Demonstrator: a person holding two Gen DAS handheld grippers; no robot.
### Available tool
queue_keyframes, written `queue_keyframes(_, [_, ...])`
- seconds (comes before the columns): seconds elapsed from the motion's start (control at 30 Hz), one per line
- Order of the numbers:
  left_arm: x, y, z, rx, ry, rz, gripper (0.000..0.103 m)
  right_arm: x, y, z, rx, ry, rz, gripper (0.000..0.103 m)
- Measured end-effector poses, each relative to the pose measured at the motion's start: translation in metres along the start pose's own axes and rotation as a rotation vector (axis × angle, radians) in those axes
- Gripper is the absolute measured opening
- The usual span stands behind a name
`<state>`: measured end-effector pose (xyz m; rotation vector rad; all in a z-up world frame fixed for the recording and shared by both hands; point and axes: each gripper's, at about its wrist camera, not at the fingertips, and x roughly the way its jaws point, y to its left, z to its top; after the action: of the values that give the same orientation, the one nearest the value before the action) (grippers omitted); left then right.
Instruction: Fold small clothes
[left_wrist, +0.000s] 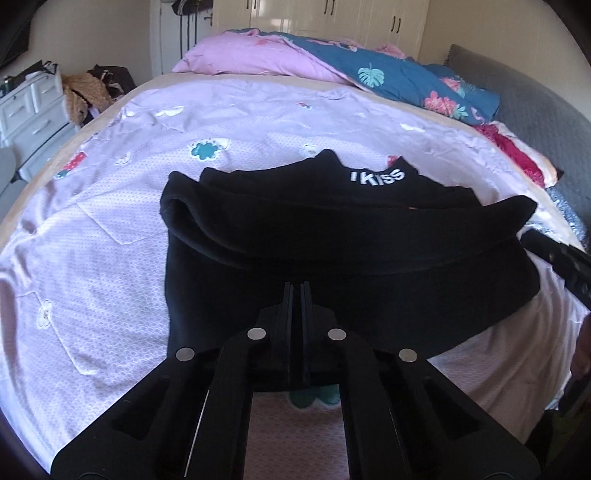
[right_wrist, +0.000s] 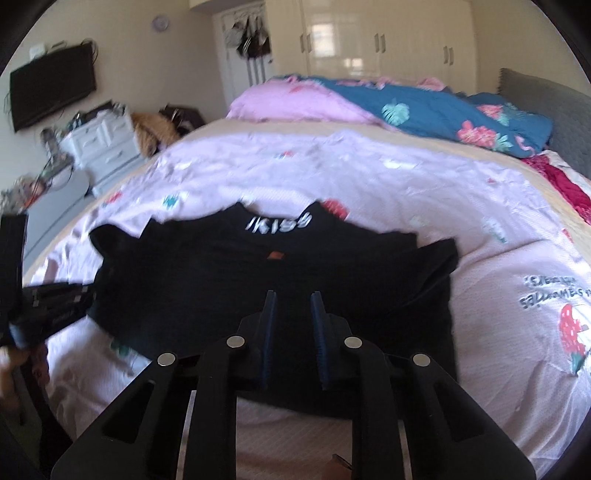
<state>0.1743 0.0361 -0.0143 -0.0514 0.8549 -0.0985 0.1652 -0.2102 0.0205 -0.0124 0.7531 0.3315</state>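
Note:
A small black garment with white "KISS" lettering at its far edge lies on the pink bed sheet, its sides folded inward. It also shows in the right wrist view. My left gripper hovers over the garment's near part with its jaws nearly together and nothing seen between them. My right gripper is open and empty over the garment's near edge. The right gripper shows at the right edge of the left wrist view; the left gripper shows at the left of the right wrist view.
A pink pillow and a blue floral quilt lie at the far end of the bed. A grey headboard is at the right. A white drawer unit and a pile of clothes stand left of the bed.

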Motion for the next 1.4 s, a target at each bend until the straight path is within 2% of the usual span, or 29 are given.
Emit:
queue_keyframes(0.13, [0.01, 0.008, 0.003, -0.005, 0.015, 0.048, 0.0, 0.022, 0.01, -0.01, -0.04, 0.071, -0.048, 0.017])
queue_keyframes(0.3, [0.022, 0.012, 0.013, -0.016, 0.014, 0.087, 0.0, 0.052, -0.01, -0.015, 0.016, 0.128, -0.107, 0.015])
queue_keyframes(0.6, [0.049, 0.017, 0.032, -0.048, 0.013, 0.125, 0.0, 0.091, -0.032, 0.012, 0.084, 0.124, -0.107, 0.014])
queue_keyframes(0.9, [0.063, 0.03, 0.057, -0.098, -0.032, 0.132, 0.001, 0.096, -0.061, 0.037, 0.143, 0.075, -0.125, 0.015])
queue_keyframes(0.97, [0.058, 0.039, 0.062, -0.135, -0.062, 0.127, 0.009, 0.091, -0.08, 0.039, 0.185, 0.055, -0.144, 0.015])
queue_keyframes(1.03, [0.052, 0.05, 0.066, -0.164, -0.081, 0.132, 0.027, 0.085, -0.097, 0.04, 0.226, 0.041, -0.159, 0.019])
queue_keyframes(1.07, [0.05, 0.054, 0.067, -0.175, -0.085, 0.13, 0.028, 0.082, -0.107, 0.04, 0.244, 0.038, -0.17, 0.022])
queue_keyframes(1.13, [0.05, 0.064, 0.069, -0.197, -0.081, 0.129, 0.033, 0.08, -0.12, 0.04, 0.256, 0.045, -0.183, 0.044])
queue_keyframes(1.17, [0.052, 0.068, 0.07, -0.208, -0.073, 0.131, 0.037, 0.081, -0.125, 0.04, 0.261, 0.058, -0.205, 0.059])
queue_keyframes(1.2, [0.054, 0.072, 0.071, -0.218, -0.067, 0.133, 0.051, 0.083, -0.129, 0.041, 0.266, 0.07, -0.224, 0.061])
queue_keyframes(1.23, [0.057, 0.075, 0.071, -0.226, -0.061, 0.139, 0.071, 0.086, -0.133, 0.042, 0.274, 0.081, -0.239, 0.061])
queue_keyframes(1.27, [0.06, 0.076, 0.071, -0.229, -0.054, 0.141, 0.074, 0.09, -0.137, 0.042, 0.282, 0.095, -0.243, 0.061])
queue_keyframes(1.37, [0.065, 0.077, 0.072, -0.221, -0.041, 0.132, 0.073, 0.098, -0.136, 0.041, 0.265, 0.109, -0.23, 0.061])
queue_keyframes(1.4, [0.066, 0.076, 0.072, -0.218, -0.04, 0.123, 0.068, 0.1, -0.134, 0.041, 0.249, 0.11, -0.23, 0.054])
